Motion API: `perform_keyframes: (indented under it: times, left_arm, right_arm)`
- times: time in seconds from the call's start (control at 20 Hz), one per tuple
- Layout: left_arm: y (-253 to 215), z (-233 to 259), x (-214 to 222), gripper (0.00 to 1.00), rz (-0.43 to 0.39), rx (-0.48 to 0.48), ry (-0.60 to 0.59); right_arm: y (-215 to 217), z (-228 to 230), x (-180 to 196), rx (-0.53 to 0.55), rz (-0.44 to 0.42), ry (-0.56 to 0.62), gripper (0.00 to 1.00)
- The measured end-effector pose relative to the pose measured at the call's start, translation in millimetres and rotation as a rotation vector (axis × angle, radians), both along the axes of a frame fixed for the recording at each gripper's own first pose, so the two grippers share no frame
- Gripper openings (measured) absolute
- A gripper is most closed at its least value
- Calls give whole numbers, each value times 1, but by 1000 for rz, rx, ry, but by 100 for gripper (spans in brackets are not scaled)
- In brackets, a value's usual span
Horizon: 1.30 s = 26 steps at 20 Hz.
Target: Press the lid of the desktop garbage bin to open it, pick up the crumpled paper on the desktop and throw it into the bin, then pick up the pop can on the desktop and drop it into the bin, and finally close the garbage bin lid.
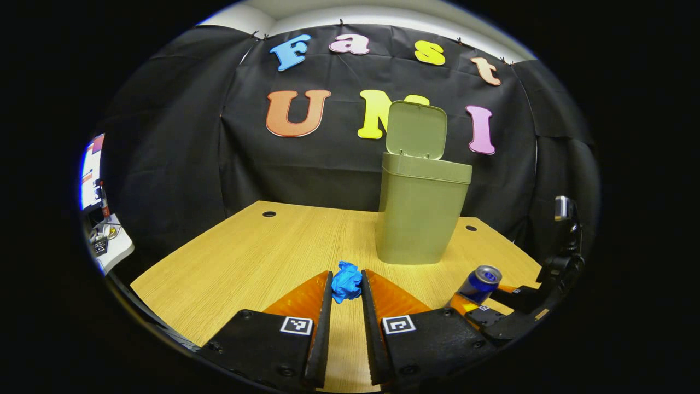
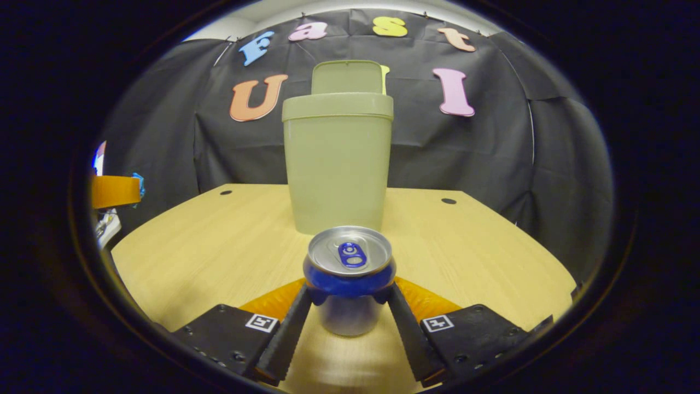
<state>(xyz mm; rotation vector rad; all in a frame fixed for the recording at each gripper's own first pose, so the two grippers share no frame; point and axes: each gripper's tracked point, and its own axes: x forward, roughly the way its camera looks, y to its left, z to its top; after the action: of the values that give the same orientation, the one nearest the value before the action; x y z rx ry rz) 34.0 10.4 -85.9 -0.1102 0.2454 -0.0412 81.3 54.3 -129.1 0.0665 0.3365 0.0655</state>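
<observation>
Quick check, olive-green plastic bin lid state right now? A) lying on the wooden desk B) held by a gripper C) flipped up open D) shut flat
C: the lid stands upright behind the rim of the olive-green plastic bin, hinged at the back, leaving the bin mouth open; the right gripper view shows the same.

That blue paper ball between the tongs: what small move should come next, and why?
Probably carry the paper ball up over the bin. The left tongs pinch it, and the lid stands open. The paper goes in before the can.
</observation>
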Motion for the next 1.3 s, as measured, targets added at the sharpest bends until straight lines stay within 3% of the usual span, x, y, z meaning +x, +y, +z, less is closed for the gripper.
perform_keyframes:
  times: [0.25,0.5,0.85,1.15,1.3]
  left_arm:
    - [-7,3,-5,33,-14,20,-13]
    - [-7,8,-9,33,-4,18,-20]
    - [-18,32,-7,33,2,-8,-45]
    - [-40,76,57,36,-9,-5,-81]
    - [-46,99,97,32,2,4,-87]
  right_arm:
    - [-22,45,-30,59,-10,-65,82]
    - [-48,89,-51,25,-41,-168,80]
    - [-64,113,-72,18,-37,-235,80]
    - [-65,113,-72,30,-31,-238,81]
    - [-66,111,-71,24,-24,-231,80]
